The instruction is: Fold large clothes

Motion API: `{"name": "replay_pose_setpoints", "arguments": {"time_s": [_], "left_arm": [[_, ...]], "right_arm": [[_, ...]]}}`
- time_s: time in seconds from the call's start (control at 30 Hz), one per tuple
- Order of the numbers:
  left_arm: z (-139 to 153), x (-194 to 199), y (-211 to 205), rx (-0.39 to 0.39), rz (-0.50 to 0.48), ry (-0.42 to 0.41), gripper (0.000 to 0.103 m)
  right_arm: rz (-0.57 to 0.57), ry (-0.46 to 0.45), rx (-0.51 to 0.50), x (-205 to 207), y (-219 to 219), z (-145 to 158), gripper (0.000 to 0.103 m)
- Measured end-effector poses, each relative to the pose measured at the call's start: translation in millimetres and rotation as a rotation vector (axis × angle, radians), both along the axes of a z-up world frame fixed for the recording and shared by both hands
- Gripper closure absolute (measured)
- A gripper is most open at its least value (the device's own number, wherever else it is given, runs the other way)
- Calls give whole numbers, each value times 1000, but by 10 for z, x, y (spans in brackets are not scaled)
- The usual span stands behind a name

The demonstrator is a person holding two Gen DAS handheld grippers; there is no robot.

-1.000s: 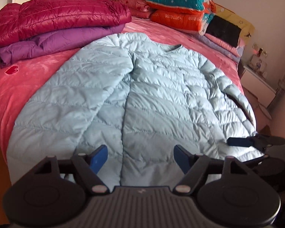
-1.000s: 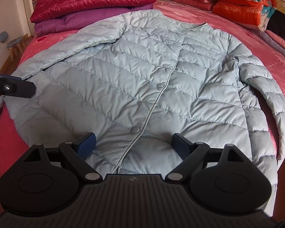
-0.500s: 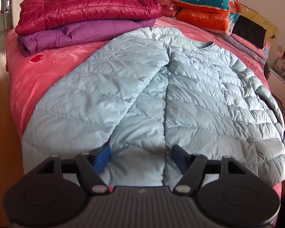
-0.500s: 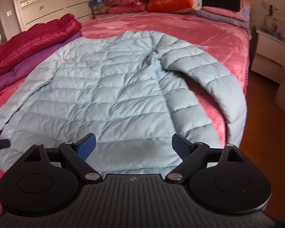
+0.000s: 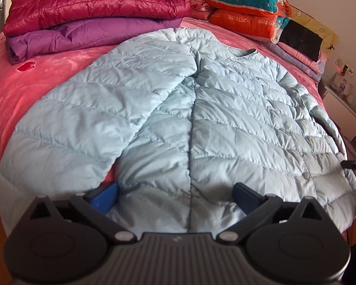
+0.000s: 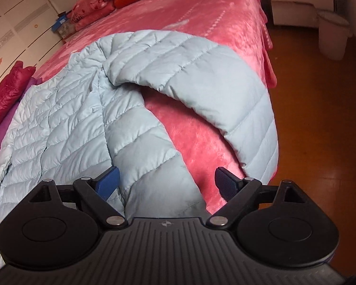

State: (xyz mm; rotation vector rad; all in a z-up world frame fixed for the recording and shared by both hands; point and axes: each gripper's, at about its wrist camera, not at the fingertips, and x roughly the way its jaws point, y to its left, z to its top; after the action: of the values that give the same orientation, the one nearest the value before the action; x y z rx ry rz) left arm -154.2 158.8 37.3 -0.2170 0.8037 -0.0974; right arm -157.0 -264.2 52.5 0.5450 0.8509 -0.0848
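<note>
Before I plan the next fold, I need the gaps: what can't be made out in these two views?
- Light blue jacket: bottom hem, left wrist view, hidden behind the left gripper, whose jaws are opening.
- Jacket cuff of the sleeve, right wrist view: hangs over the bed edge.
- Right gripper: only a dark tip in the left wrist view, cut by the edge.

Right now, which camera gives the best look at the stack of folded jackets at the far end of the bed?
The left wrist view: the folded red jacket lies fully visible atop the purple jacket. The right wrist view catches only a sliver of the pair at its left edge, behind the light blue jacket.
</note>
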Motion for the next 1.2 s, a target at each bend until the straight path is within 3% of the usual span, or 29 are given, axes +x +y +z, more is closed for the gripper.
{"name": "replay_pose_setpoints", "arguments": {"time_s": [0.03,0.13,0.23,0.3,0.4,0.67,0.87,0.93,1.2], "left_arm": [[-1,0,14,-6,1,-2,4],[8,-23,8,-11,-8,-9,22],[27,-48,-17,-16,-21,-17,50],[43,-65,-45,-28,-40,-21,76],[67,-93,-112,-43,-57,-20,90],[156,-202,-255,-31,-99,-31,97],[258,-297,-308,-38,-121,-54,99],[305,-325,-319,-47,-124,-63,99],[586,-470,-352,-71,-165,-123,100]], "right_arm": [[-5,13,23,33,-25,-54,0],[13,41,74,53,27,-140,0],[43,50,20,107,172,-97,0],[50,51,7,98,214,-63,0],[58,50,-31,42,268,19,2],[126,29,-181,-106,552,207,39],[175,34,-172,-166,648,262,65],[177,32,-155,-197,643,281,79],[181,14,-200,-482,735,555,86]]}}
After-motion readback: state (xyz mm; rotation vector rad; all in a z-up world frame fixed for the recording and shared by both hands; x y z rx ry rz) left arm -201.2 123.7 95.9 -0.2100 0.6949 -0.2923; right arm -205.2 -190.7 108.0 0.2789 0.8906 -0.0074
